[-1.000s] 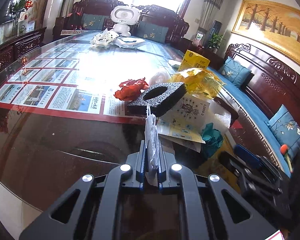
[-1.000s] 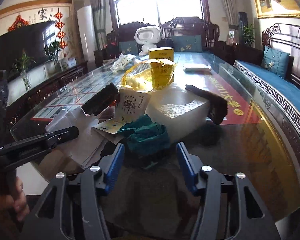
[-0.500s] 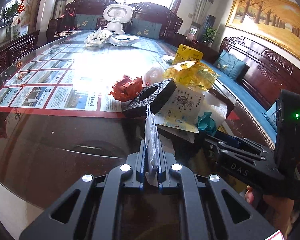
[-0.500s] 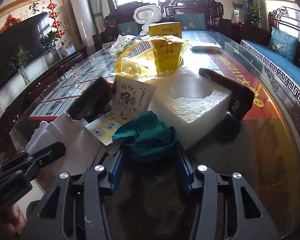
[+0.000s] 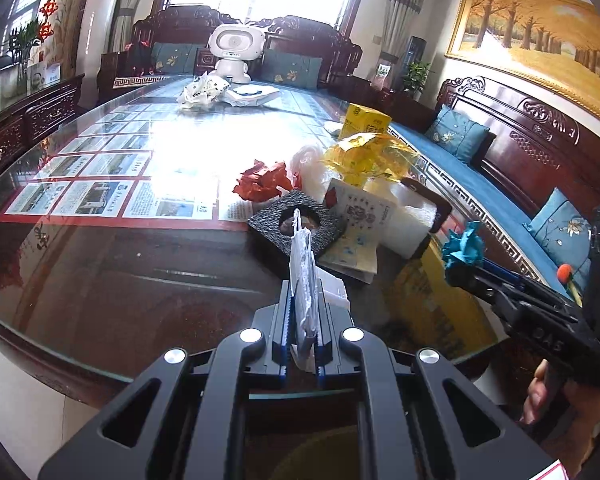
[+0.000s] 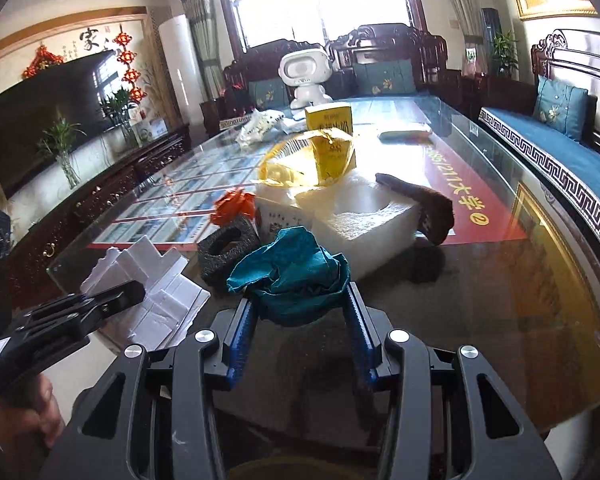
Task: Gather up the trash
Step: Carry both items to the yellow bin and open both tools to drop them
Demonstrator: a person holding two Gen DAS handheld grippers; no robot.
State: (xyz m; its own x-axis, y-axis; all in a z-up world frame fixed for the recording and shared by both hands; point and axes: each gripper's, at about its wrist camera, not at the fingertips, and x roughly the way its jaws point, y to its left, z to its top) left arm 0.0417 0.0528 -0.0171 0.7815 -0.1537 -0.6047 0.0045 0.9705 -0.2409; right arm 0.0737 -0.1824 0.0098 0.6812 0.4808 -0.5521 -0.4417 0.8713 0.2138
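My left gripper [image 5: 304, 300] is shut on a thin white foam sheet [image 5: 303, 268], seen edge-on between the pads. In the right wrist view that sheet [image 6: 152, 292] hangs in the left gripper [image 6: 128, 290] over the table's near edge. A crumpled teal wad [image 6: 296, 272] is pinched in my right gripper [image 6: 298, 300], held clear above the glass. The left wrist view shows the right gripper [image 5: 460, 270] low on the right, carrying the teal wad [image 5: 464, 246]. More trash lies ahead: a black foam square with a hole [image 5: 296, 228] and a red paper ball [image 5: 264, 186].
On the glass table [image 5: 100, 264] lie a white foam block [image 6: 372, 220], a printed leaflet [image 5: 360, 216], yellow wrap [image 5: 364, 156], a yellow box [image 6: 328, 120] and a brown piece [image 6: 424, 204]. A white robot toy [image 5: 232, 52] and crumpled paper [image 5: 200, 92] sit far back. A blue-cushioned bench [image 6: 560, 160] runs along the right.
The right jaws closed around the teal wad and lifted it off the table. Both grippers rose and drew back; the left kept the white sheet.
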